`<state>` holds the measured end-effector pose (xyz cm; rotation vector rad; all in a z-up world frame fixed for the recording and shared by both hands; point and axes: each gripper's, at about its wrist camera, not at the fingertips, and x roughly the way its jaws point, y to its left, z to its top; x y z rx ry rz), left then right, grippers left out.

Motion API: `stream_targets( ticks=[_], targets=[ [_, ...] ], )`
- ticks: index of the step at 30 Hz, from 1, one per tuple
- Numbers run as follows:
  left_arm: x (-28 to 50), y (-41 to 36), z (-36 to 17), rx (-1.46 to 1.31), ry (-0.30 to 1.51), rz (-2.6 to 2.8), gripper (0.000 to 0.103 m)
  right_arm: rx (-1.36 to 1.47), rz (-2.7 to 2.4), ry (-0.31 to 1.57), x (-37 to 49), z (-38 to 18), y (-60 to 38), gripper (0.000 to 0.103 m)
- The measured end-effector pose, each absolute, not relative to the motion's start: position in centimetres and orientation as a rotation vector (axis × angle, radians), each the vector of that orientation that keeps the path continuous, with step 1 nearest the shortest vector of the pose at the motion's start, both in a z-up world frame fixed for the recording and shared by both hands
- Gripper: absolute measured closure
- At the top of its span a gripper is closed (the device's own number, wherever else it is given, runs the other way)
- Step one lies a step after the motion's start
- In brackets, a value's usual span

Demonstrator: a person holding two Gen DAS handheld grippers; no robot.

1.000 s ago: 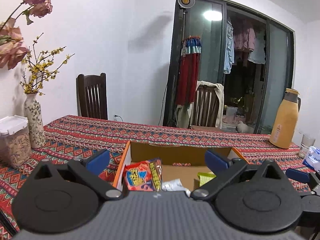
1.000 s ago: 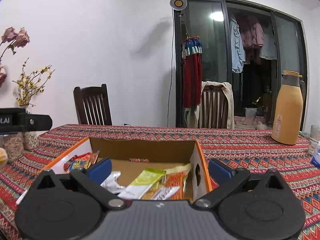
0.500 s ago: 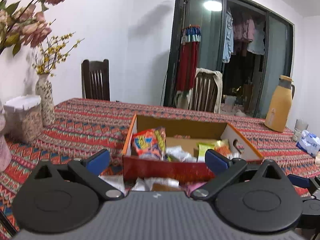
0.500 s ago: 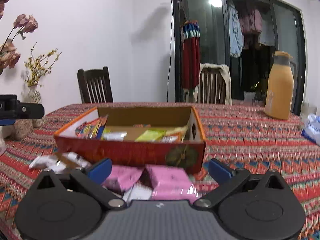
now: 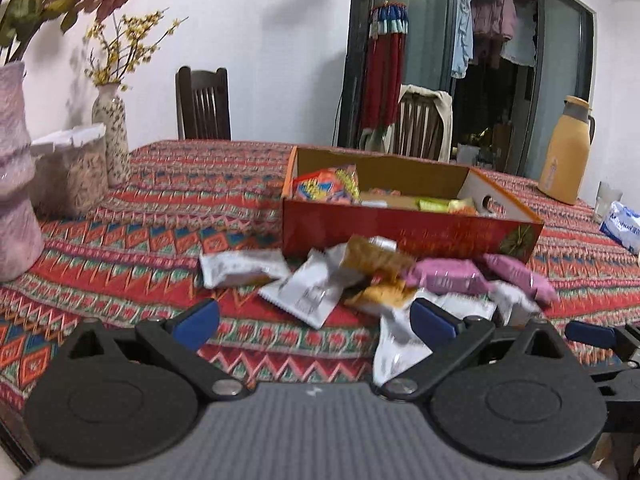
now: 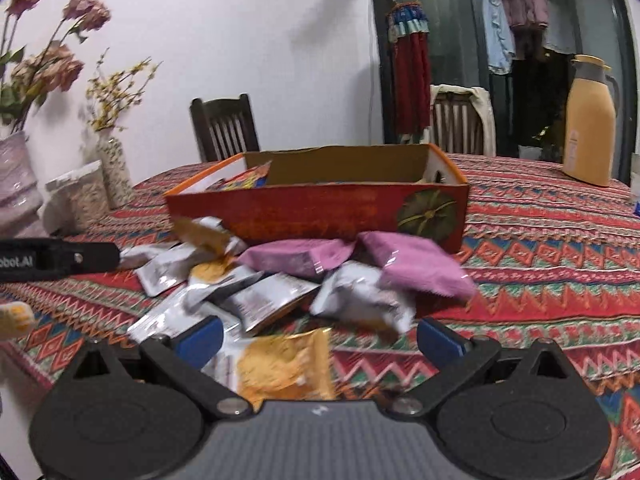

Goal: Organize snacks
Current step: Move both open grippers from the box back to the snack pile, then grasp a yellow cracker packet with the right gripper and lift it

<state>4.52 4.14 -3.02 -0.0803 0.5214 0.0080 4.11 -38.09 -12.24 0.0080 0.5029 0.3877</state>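
Left wrist: snack packets (image 5: 352, 276) newly nearer.

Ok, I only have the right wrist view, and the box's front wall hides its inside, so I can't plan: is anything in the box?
Observer: Yes. The left wrist view shows a red and yellow bag at the left end of the box.
Operator: And at the other end?
Observer: There, green and yellow packets lie flat near the right end wall.
Operator: Is the left gripper holding something?
Observer: No. The left gripper is open and clamps nothing, just short of the loose pile.
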Motion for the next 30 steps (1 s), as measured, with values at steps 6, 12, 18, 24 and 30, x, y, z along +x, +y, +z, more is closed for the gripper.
stream_targets(
  ticks=[6,12,18,24,30],
  targets=[
    [3.0,5.3,-3.9,-0.097,0.534,0.02,0.0,-0.047,0.406,0.513,4.0,-13.2,-36.5,0.004],
    [2.5,6.0,-4.6,-0.114,0.553,0.031,0.0,-0.066,0.421,0.506,3.8,-13.7,-35.9,0.03],
    [2.5,5.9,-4.9,-0.115,0.568,0.025,0.0,-0.103,0.436,0.482,3.1,-13.8,-35.5,0.039],
    [2.7,5.4,-5.0,-0.107,0.574,0.02,0.0,-0.125,0.462,0.454,2.4,-13.5,-35.4,0.051],
    [3.0,4.6,-4.8,-0.101,0.576,0.014,0.0,-0.069,0.46,0.413,2.2,-12.5,-37.1,0.055]
  ],
)
